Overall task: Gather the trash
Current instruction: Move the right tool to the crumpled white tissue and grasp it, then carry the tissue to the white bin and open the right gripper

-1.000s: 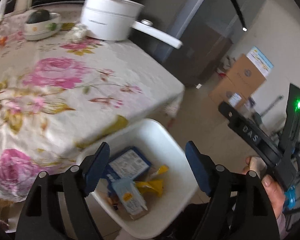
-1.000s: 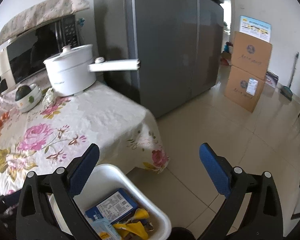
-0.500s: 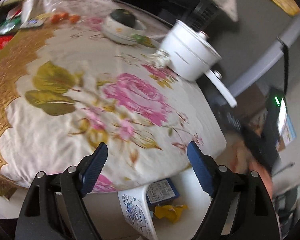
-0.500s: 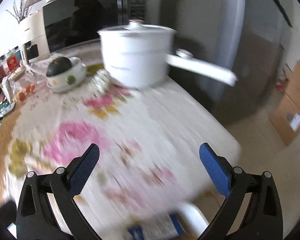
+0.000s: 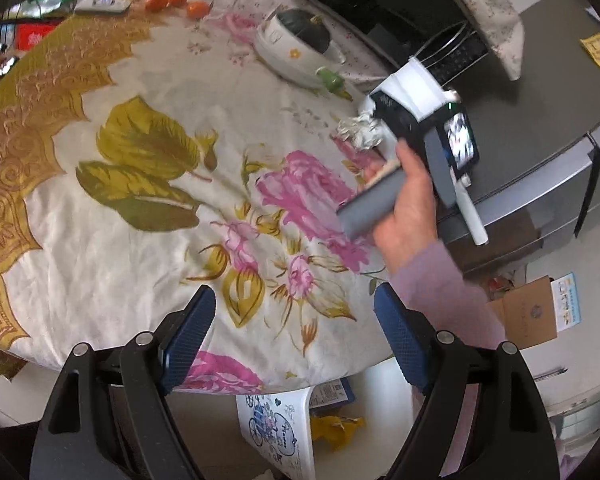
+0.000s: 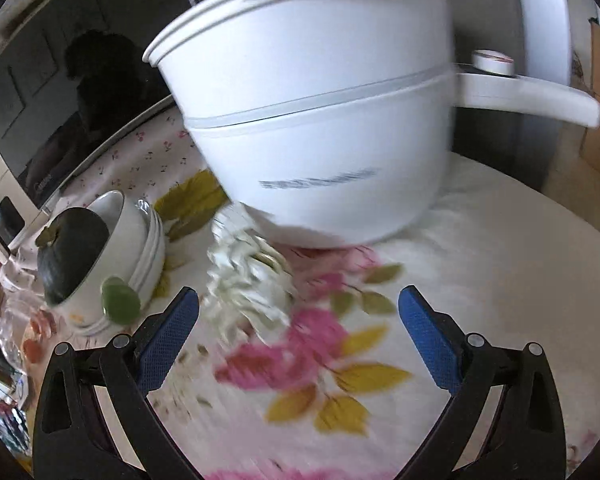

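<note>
- While closing on crumpled paper wad [image 6: 248, 280], just beside white pot [image 6: 320, 120]: right gripper [image 6: 298, 320] jaws wide, empty.
- Centre jaws on wad, clear of pot wall.
- Left gripper [image 5: 294, 334] agape, empty, well short of pot.

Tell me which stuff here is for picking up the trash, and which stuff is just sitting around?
For the job:
- crumpled paper beside the pot
- white bin below the table edge, wrappers already inside
- right gripper, open, nearing the paper
- left gripper, open and empty

Just sitting there:
- white pot
- bowl with a dark squash
- oranges
- flowered tablecloth
</note>
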